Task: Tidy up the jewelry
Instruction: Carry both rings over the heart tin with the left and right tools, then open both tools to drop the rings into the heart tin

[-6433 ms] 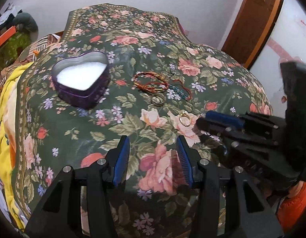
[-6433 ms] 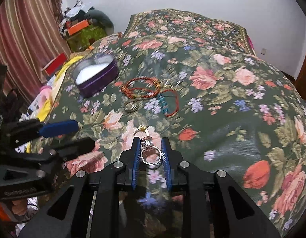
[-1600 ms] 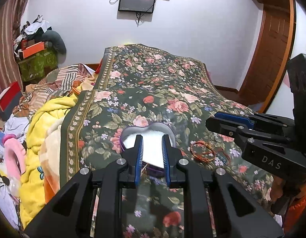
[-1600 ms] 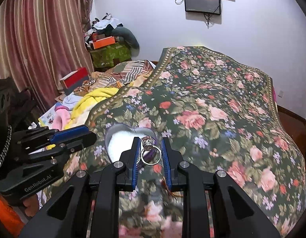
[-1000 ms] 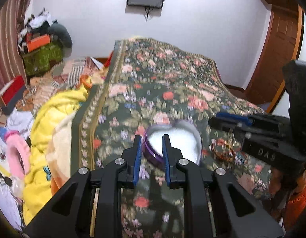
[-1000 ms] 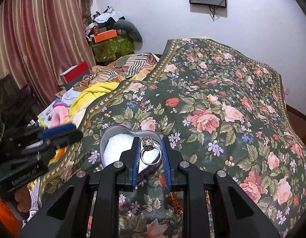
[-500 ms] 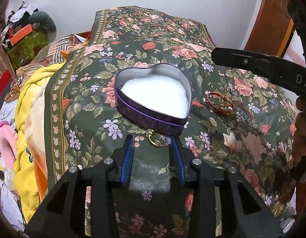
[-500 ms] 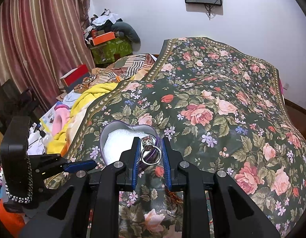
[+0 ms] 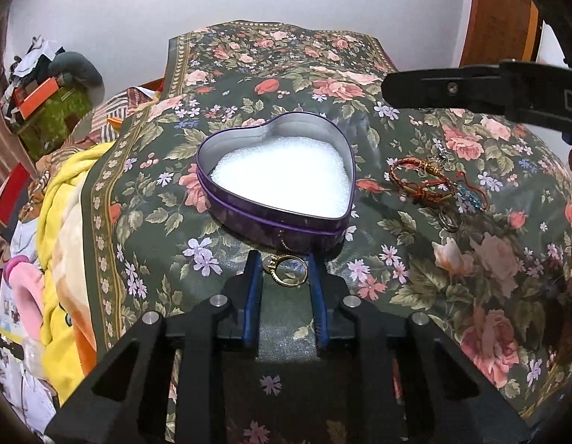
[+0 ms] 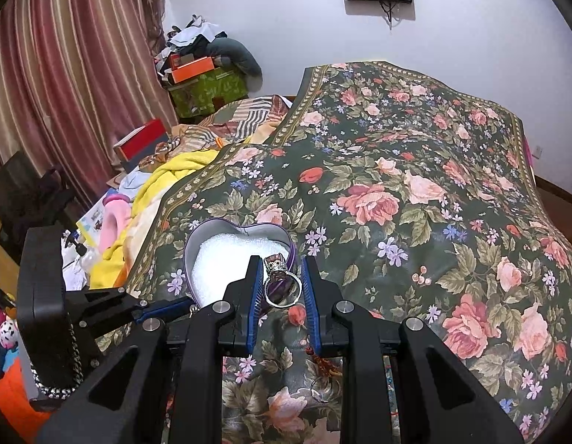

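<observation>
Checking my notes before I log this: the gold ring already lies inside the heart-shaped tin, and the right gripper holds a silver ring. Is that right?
Not quite. The left wrist view shows the gold ring on the floral bedspread just outside the heart-shaped tin, between the closing jaws of the left gripper. The right gripper does hold a silver ring.

The heart-shaped tin (image 9: 278,218) is glossy purple metal, bare silvery inside, lined with white foam (image 9: 282,181). Just beside it, a shiny gold ring (image 9: 287,271) lies on printed floral cloth (image 9: 471,277).

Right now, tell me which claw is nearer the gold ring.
Left. The left claw straddles the gold ring, closing on it; the right claw holds a silver ring above the tin.
</observation>
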`<state>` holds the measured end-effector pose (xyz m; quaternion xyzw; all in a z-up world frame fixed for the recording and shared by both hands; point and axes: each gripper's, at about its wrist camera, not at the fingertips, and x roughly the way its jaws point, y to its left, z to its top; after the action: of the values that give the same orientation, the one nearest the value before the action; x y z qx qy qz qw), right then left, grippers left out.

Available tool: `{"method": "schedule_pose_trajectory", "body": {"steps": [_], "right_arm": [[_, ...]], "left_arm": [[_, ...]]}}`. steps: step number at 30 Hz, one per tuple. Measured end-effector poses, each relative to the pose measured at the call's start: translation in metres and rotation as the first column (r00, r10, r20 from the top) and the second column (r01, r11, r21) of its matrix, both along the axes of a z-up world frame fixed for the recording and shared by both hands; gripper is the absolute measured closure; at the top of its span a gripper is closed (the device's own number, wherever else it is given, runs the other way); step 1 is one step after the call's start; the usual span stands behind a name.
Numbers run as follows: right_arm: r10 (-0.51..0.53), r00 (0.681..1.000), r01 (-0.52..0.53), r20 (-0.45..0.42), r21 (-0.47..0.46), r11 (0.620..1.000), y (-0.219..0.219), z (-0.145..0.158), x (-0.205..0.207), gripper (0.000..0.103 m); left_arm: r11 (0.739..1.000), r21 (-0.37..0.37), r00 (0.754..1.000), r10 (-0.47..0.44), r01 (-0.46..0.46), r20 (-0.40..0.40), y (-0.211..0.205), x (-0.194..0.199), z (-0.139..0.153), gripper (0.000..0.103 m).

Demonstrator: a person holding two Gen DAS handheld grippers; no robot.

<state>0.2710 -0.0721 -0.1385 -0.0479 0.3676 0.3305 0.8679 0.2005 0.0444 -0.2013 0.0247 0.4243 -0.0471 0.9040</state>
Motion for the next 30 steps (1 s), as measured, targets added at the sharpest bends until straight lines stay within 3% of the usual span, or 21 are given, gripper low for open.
{"method": "schedule_pose_trajectory", "body": {"steps": [10, 18, 30], "right_arm": [[0.027, 1.0, -0.027, 0.011, -0.007, 1.0, 0.01, 0.001, -0.001, 0.084], [0.053, 0.998, -0.053, 0.014, -0.036, 0.998, 0.026, -0.002, 0.005, 0.084], [0.075, 0.997, -0.076, -0.025, -0.075, 0.994, 0.039, -0.022, 0.027, 0.084]], "left_arm": [[0.996, -0.063, 0.997, 0.059, -0.056, 0.054, 0.023, -0.015, 0.025, 0.079], [0.988, -0.145, 0.989, 0.077, -0.059, 0.125, 0.04, 0.004, 0.056, 0.079], [0.988, -0.142, 0.988, 0.074, -0.055, 0.138, 0.041, 0.031, 0.056, 0.079]]}}
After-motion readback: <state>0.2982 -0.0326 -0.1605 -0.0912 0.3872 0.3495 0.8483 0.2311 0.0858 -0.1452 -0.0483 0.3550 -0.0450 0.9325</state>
